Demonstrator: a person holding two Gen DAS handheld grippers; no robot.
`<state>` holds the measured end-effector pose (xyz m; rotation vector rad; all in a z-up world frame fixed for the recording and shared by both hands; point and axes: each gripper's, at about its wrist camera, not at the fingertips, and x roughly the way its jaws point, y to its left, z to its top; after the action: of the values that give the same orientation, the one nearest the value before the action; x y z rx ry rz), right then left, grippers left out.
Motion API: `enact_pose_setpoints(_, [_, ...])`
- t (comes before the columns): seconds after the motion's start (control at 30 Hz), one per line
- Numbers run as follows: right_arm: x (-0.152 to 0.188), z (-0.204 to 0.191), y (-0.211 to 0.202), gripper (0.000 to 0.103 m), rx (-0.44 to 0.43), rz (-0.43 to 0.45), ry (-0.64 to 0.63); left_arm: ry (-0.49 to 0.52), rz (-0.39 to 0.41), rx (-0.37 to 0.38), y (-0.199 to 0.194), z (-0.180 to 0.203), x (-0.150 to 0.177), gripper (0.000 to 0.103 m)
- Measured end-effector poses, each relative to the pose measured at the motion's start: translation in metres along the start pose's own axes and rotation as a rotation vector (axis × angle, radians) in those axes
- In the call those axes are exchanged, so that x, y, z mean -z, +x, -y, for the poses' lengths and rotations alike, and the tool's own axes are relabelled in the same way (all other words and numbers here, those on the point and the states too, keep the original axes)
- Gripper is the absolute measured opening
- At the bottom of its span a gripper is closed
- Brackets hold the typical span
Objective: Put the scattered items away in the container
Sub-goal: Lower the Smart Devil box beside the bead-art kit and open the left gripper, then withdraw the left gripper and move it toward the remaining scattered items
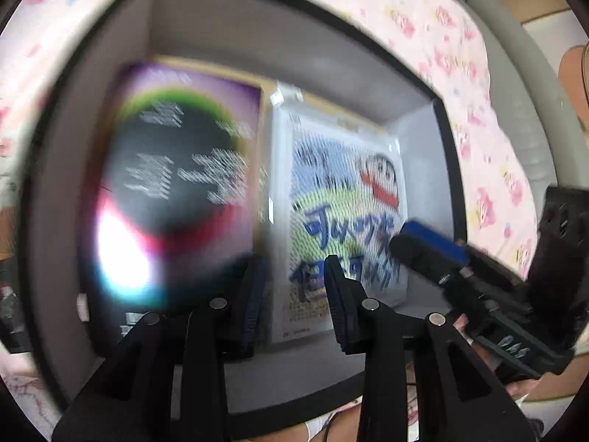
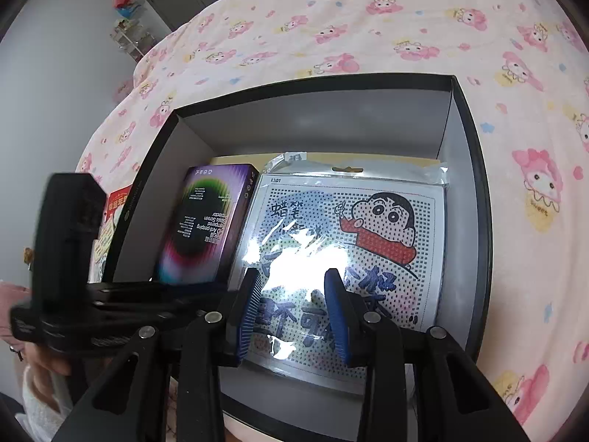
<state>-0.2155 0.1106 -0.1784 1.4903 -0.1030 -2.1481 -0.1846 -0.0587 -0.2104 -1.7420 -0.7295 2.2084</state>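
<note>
A black box with grey inner walls [image 2: 316, 129] stands on the bed. Inside lie a purple and black screen-protector pack [image 2: 202, 221] on the left and a bagged cartoon bead kit [image 2: 353, 243] on the right. The pack looks blurred and tilted in the left wrist view [image 1: 176, 184], beside the kit [image 1: 342, 199]. My left gripper [image 1: 294, 298] is open just above the box, at the pack's near right edge. My right gripper [image 2: 294, 309] is open and empty over the kit's near edge. Its fingers [image 1: 430, 243] reach into the box at right in the left wrist view. The left gripper's body [image 2: 73, 258] shows at left.
The bed has a pink cartoon-print sheet [image 2: 405, 18]. A red and white leaflet [image 2: 110, 213] lies outside the box's left wall. A wall, a door and a small shelf [image 2: 129, 33] are at the far left.
</note>
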Motion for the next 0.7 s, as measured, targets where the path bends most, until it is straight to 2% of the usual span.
enact_pose_setpoints(0.13, [0.000, -0.003, 0.004, 0.032, -0.012, -0.013, -0.012, -0.021, -0.012, -0.054, 0.000, -0.006, -0.001, 0.032])
enact_pose_setpoints(0.33, [0.000, -0.001, 0.005, 0.032, 0.015, -0.012, -0.017, -0.030, -0.018, 0.006, 0.002, -0.010, -0.001, 0.032])
enact_pose_setpoints(0.43, [0.001, 0.003, 0.013, 0.032, 0.042, -0.039, -0.005, -0.053, -0.054, 0.026, 0.011, -0.015, 0.000, 0.033])
enact_pose_setpoints(0.57, [0.002, 0.010, 0.020, 0.032, 0.067, -0.061, 0.014, -0.032, -0.025, 0.025, 0.006, -0.015, 0.006, 0.033])
enact_pose_setpoints(0.7, [0.003, 0.007, 0.017, 0.032, 0.121, -0.042, -0.007, 0.002, 0.021, 0.042, -0.019, -0.008, 0.013, 0.033])
